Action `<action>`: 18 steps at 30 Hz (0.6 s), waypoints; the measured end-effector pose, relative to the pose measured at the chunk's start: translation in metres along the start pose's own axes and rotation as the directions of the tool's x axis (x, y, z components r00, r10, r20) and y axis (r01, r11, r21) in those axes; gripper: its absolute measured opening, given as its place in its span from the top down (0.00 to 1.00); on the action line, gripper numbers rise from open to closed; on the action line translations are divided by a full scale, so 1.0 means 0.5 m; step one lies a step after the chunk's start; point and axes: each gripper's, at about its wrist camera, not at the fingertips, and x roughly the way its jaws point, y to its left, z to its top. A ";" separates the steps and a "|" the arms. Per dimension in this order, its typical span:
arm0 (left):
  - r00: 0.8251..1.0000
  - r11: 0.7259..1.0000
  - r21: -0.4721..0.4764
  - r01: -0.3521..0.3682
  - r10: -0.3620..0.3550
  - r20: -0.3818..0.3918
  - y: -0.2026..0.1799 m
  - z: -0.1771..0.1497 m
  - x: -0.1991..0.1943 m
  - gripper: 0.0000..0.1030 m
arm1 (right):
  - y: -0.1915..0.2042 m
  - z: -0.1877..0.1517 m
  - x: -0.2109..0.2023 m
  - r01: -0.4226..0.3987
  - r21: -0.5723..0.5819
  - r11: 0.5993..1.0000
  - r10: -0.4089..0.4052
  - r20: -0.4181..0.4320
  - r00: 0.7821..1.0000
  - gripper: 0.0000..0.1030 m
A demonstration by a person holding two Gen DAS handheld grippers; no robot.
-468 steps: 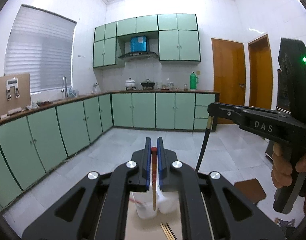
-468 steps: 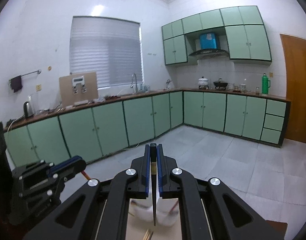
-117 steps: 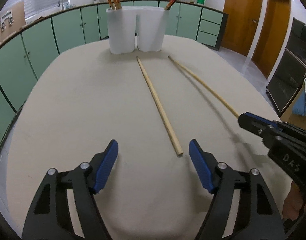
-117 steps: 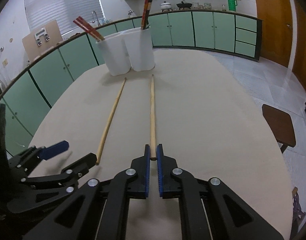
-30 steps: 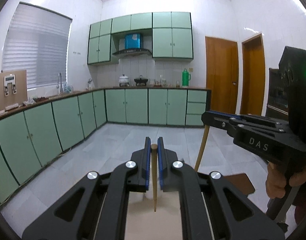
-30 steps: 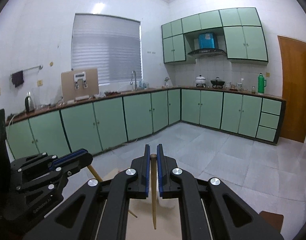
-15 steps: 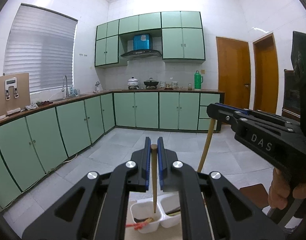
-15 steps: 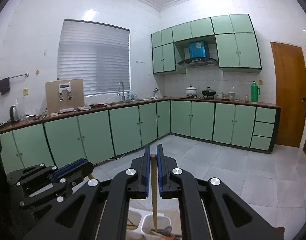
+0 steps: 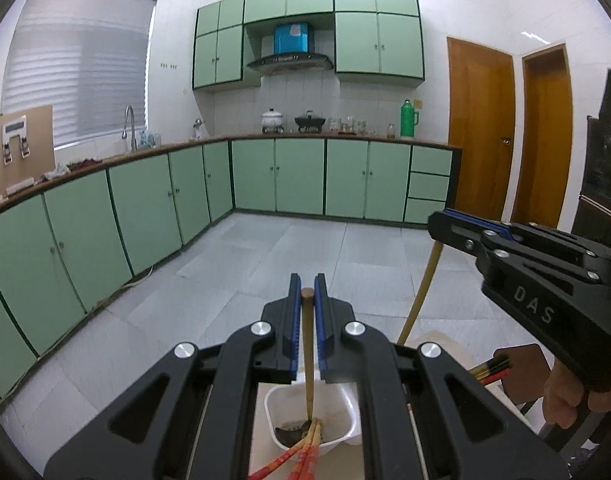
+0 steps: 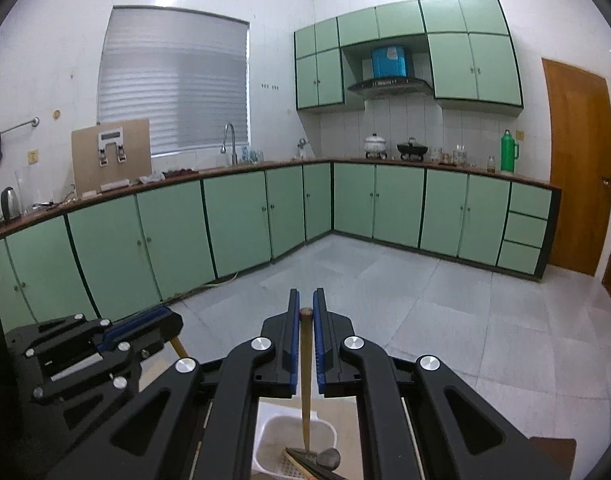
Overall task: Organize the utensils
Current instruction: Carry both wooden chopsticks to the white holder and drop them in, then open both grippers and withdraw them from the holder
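Note:
My left gripper (image 9: 306, 284) is shut on a plain wooden chopstick (image 9: 308, 356) that hangs upright with its tip inside a white holder cup (image 9: 279, 400), beside red chopsticks (image 9: 301, 456). My right gripper (image 10: 306, 300) is shut on a second wooden chopstick (image 10: 305, 380), upright with its tip inside the other white cup (image 10: 265, 440), where dark utensils (image 10: 317, 458) lie. The right gripper (image 9: 453, 226) also shows in the left wrist view with its chopstick (image 9: 421, 288); the left gripper (image 10: 161, 320) shows in the right wrist view.
The beige table (image 9: 265, 440) lies under the holder, mostly hidden by the grippers. Dark-tipped chopsticks (image 9: 491, 368) poke out at right. A brown stool (image 9: 521, 364) stands beside the table. Green cabinets (image 9: 145, 208) line the far walls.
Both grippers have lowered and tilted down, so the cups now sit closer beneath them and both chopstick tips have gone down into the cups.

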 end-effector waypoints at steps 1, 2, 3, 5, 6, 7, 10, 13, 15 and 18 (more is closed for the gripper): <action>1.000 1.000 -0.003 -0.003 0.002 -0.007 0.007 -0.006 0.006 0.94 | -0.002 -0.008 0.004 0.002 0.004 1.000 -0.002 -0.008 1.000 0.94; 1.000 1.000 -0.006 -0.004 0.004 -0.013 0.016 -0.011 0.010 0.94 | -0.004 -0.015 0.007 0.002 0.008 1.000 -0.002 -0.014 1.000 0.94; 1.000 1.000 -0.009 -0.004 0.004 -0.018 0.020 -0.013 0.015 0.94 | -0.005 -0.021 0.010 0.002 0.012 1.000 -0.001 -0.022 1.000 0.94; 0.999 1.000 -0.011 -0.009 0.009 -0.034 0.027 -0.025 0.024 0.94 | -0.008 -0.033 0.022 -0.002 0.018 1.000 0.002 -0.042 0.999 0.94; 0.999 1.000 -0.012 -0.009 0.009 -0.035 0.028 -0.029 0.026 0.94 | -0.008 -0.040 0.026 -0.002 0.019 1.000 0.003 -0.050 0.999 0.94; 0.999 1.000 -0.009 -0.010 0.010 -0.038 0.029 -0.034 0.026 0.94 | -0.008 -0.048 0.029 -0.004 0.020 1.000 0.005 -0.060 0.998 0.94; 0.999 1.000 -0.009 -0.007 0.006 -0.051 0.037 -0.043 0.027 0.94 | -0.012 -0.057 0.029 -0.012 0.029 1.000 0.014 -0.070 0.997 0.94; 0.999 1.000 -0.020 -0.005 0.004 -0.054 0.046 -0.047 0.019 0.93 | -0.021 -0.061 0.017 -0.025 0.052 0.998 0.028 -0.073 0.997 0.93; 0.999 1.000 -0.027 -0.006 0.004 -0.053 0.051 -0.047 0.016 0.93 | -0.028 -0.061 0.010 -0.027 0.066 0.997 0.032 -0.075 0.997 0.92; 0.999 0.999 -0.034 -0.006 0.004 -0.045 0.053 -0.046 0.002 0.92 | -0.038 -0.057 -0.010 -0.022 0.080 0.997 0.028 -0.066 0.997 0.83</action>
